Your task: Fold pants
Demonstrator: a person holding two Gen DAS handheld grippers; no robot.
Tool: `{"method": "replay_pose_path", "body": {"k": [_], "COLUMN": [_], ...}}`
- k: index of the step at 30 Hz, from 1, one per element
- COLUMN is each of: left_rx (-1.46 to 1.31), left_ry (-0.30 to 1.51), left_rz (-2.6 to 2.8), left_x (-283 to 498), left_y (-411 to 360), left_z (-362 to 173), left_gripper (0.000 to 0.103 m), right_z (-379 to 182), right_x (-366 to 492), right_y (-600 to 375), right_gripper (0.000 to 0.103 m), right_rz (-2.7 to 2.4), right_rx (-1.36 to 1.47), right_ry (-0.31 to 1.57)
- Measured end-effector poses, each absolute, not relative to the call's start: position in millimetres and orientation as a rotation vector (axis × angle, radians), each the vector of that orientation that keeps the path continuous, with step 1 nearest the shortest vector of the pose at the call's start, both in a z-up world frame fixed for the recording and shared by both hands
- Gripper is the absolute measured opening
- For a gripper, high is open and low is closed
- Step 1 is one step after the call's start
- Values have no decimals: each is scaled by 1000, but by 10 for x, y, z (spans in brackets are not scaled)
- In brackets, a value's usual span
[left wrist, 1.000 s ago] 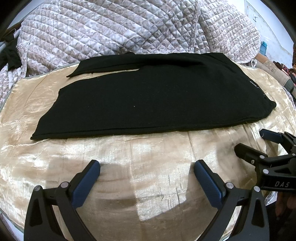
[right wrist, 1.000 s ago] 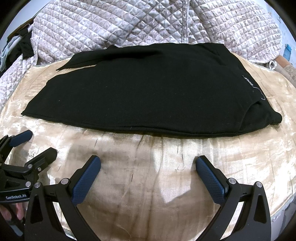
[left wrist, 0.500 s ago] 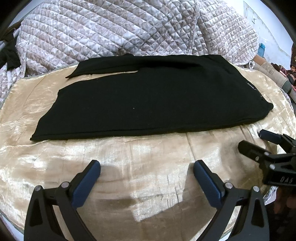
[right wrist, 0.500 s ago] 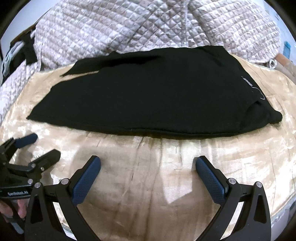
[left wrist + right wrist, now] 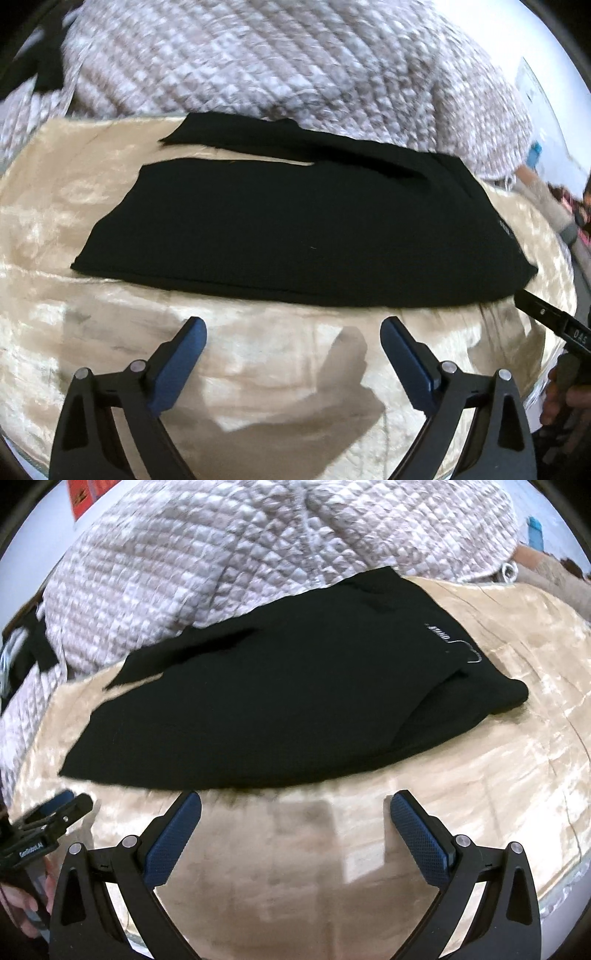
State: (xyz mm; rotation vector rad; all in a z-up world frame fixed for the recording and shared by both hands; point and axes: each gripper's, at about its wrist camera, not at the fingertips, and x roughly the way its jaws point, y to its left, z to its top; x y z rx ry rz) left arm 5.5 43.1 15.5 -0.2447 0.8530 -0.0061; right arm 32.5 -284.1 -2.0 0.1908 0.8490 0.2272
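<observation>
Black pants (image 5: 295, 236) lie flat on a shiny beige bedspread (image 5: 277, 373), folded lengthwise, legs to the left and waist to the right. My left gripper (image 5: 293, 326) hovers just short of their near edge; its jaws are closing, still wide apart, with only bedspread between them. The right wrist view shows the pants (image 5: 277, 709) with a small white logo near the waist. My right gripper (image 5: 295, 799) is open just before the near hem, nothing between its blue pads. The right gripper's finger (image 5: 535, 308) reaches toward the waist corner.
A quilted grey-pink blanket (image 5: 295, 66) is bunched up behind the pants. The left gripper (image 5: 62, 806) and a hand show at the lower left of the right wrist view. Dark clothing (image 5: 22, 653) lies at the far left. The bedspread's edge (image 5: 554, 897) curves off at lower right.
Both grippers have rolled and moved closer to the pants' near edge, so the pants now look tilted. The right gripper's finger has neared the waist corner.
</observation>
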Motion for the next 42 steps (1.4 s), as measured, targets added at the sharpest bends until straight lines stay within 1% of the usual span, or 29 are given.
{"method": "replay_pose_path", "body": {"k": [6, 9, 11, 13, 15, 16, 18, 19, 20, 22, 24, 25, 27, 28, 29, 30, 32, 35, 37, 38, 42], "left_rx": [-382, -496, -514, -523, -551, -561, -566, -569, -571, -564, -557, -556, -547, -546, -556, -569, -589, -589, -578, -578, -576], "left_ry": [821, 809, 795, 786, 776, 770, 768, 769, 765, 765, 768, 772, 780, 783, 787, 788, 789, 789, 793, 794, 799], "left_rz": [25, 3, 5, 16, 23, 28, 43, 49, 54, 66, 78, 82, 96, 106, 116, 124, 141, 146, 148, 149, 151], "left_x": [103, 145, 176, 211, 238, 249, 288, 309, 320, 356, 395, 417, 439, 443, 442, 433, 415, 407, 405, 406, 413], "left_y": [783, 953, 1000, 1035, 1093, 1118, 1154, 1162, 1174, 1183, 1188, 1192, 1204, 1217, 1245, 1270, 1317, 1320, 1307, 1304, 1304], "left_z": [122, 89, 101, 89, 75, 73, 69, 62, 57, 53, 51, 46, 37, 33, 25, 21, 16, 19, 20, 20, 9], "left_gripper": [92, 91, 91, 90, 87, 85, 78, 77, 75, 72, 60, 57, 40, 36, 30, 24, 20, 20, 20, 20, 20], "right_z": [-68, -61, -60, -78, -97, -106, -123, -135, -159, -198, -211, -214, -229, -240, -256, -273, -277, -277, -293, -298, -275], "right_x": [571, 710, 784, 856, 891, 910, 924, 931, 945, 962, 1002, 1011, 1036, 1043, 1048, 1042, 999, 935, 890, 861, 855], "right_y": [-3178, -3334, -3429, -3514, -3585, -3620, -3678, -3709, -3750, -3811, -3859, -3879, -3898, -3912, -3932, -3959, -4026, -4092, -4102, -4097, -4070], "right_gripper": [102, 102, 102, 100, 97, 91, 82, 71, 63, 56, 52, 48, 40, 34, 30, 30, 29, 29, 33, 33, 35], "right_rz": [176, 180, 187, 182, 178, 173, 165, 158, 149, 149, 159, 161, 158, 156, 154, 153, 159, 153, 78, 77, 54], "right_rx": [322, 394, 444, 495, 539, 560, 590, 604, 628, 662, 695, 700, 705, 715, 731, 752, 808, 875, 858, 851, 807], "right_ry": [864, 854, 833, 820, 806, 802, 795, 793, 796, 800, 802, 801, 804, 804, 805, 802, 780, 766, 827, 840, 853]}}
